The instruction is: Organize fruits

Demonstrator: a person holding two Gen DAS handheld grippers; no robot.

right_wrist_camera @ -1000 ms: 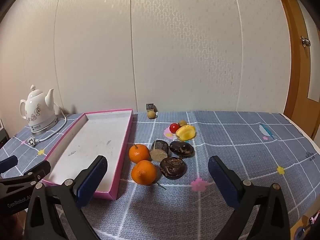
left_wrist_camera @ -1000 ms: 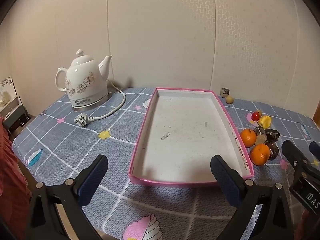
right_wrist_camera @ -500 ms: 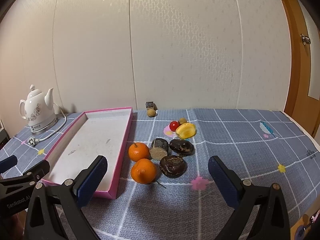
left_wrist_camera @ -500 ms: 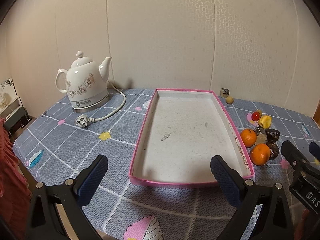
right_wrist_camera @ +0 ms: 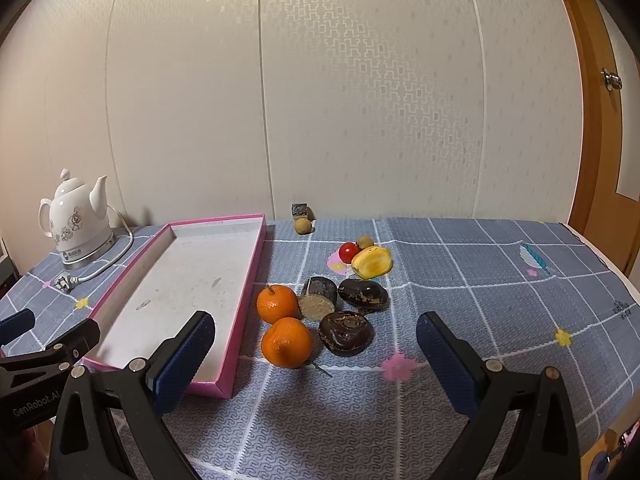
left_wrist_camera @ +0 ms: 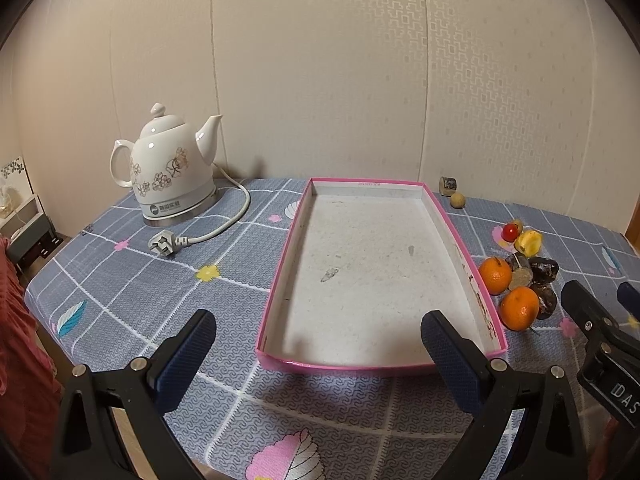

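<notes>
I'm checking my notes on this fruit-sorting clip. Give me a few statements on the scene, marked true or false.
1. The pink tray holds no fruit. True.
2. Both oranges lie left of the tray. False: the near orange and far orange lie right of it.
3. The right gripper grips an orange. False: its jaws are open and hold nothing.
4. The kettle is unplugged; its plug lies on the tablecloth. True.
5. The left gripper is open. True.

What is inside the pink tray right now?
No fruit: the tray shows only its bare whitish floor with a few small marks or scraps. All the fruit, such as the two oranges, lies on the tablecloth beside it. The left gripper hides the nearest corner.
</notes>
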